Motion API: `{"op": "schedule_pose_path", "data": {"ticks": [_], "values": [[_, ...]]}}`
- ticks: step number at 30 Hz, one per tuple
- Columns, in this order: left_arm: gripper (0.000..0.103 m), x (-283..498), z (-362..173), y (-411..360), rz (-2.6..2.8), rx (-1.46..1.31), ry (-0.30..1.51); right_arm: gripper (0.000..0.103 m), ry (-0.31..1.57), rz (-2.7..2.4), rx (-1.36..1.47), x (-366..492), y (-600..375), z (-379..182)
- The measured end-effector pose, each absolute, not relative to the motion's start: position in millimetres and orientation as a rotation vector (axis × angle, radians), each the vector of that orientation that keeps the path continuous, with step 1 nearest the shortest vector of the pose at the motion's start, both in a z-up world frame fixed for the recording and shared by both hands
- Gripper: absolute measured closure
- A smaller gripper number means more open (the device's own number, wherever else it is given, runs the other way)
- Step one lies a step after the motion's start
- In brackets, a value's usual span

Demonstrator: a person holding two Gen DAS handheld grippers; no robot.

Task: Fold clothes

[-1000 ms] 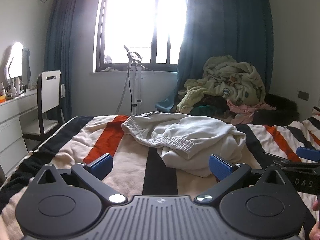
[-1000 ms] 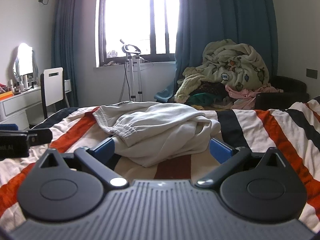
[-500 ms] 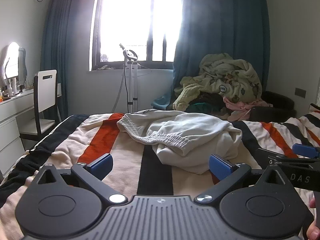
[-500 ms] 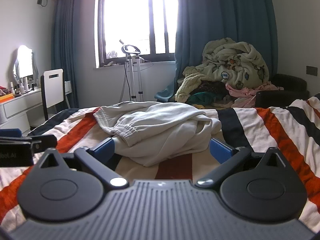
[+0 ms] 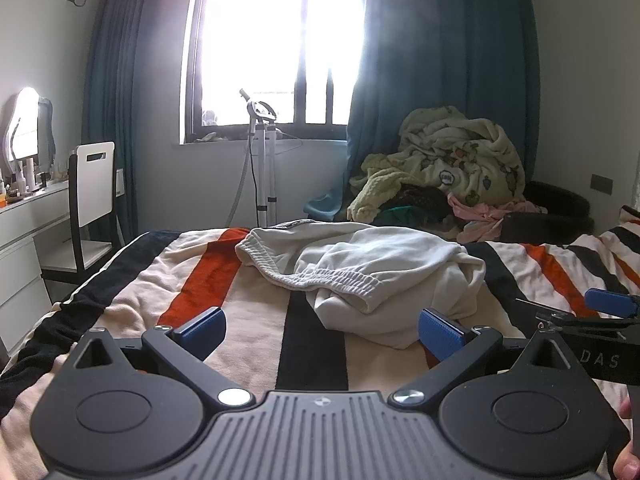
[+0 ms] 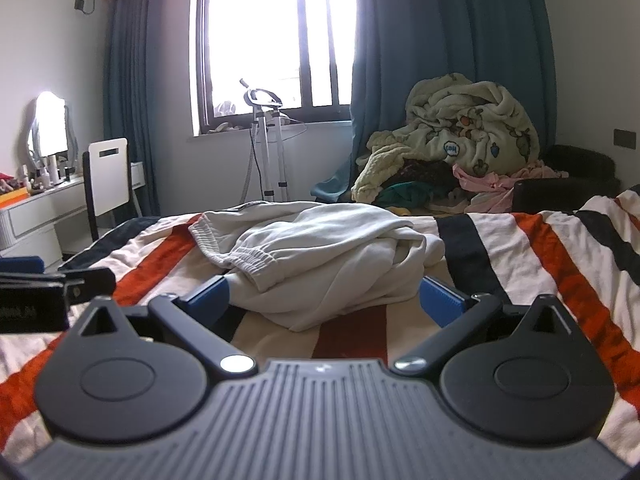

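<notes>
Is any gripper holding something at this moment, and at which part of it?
Nothing is held. The left gripper and right gripper are both open, short of the crumpled white garment on the striped bed.

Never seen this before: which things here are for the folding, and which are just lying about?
For the job:
cream garment
left tongs, open
right tongs, open
striped bed cover

Lying about:
laundry heap
white chair
garment steamer
</notes>
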State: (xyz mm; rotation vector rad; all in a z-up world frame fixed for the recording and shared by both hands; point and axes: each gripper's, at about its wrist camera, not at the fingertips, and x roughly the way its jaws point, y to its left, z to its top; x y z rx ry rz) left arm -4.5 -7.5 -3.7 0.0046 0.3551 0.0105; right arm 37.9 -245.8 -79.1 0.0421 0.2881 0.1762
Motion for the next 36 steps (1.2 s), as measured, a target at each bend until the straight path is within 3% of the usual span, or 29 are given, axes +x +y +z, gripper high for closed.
{"op": "schedule_pose_path", "data": {"ticks": [11,25,30,36], "values": [[0.0,-5,-3,-8,0.014,0.009,0.354,0.0,0.298,0.203,0.058,35,-249,-77],[0.0,7,27,1,0.042,0.049,0.314,0.0,0.147,0.156,0.053,20,-243,-82],[0.0,16,43,20,0.082,0.076,0.256,0.001,0.169,0.239,0.014,45,-223,-91],[0.0,23,32,49,0.122,0.008,0.227,0.011,0.201,0.245,-0.005,115,-171,-108]]}}
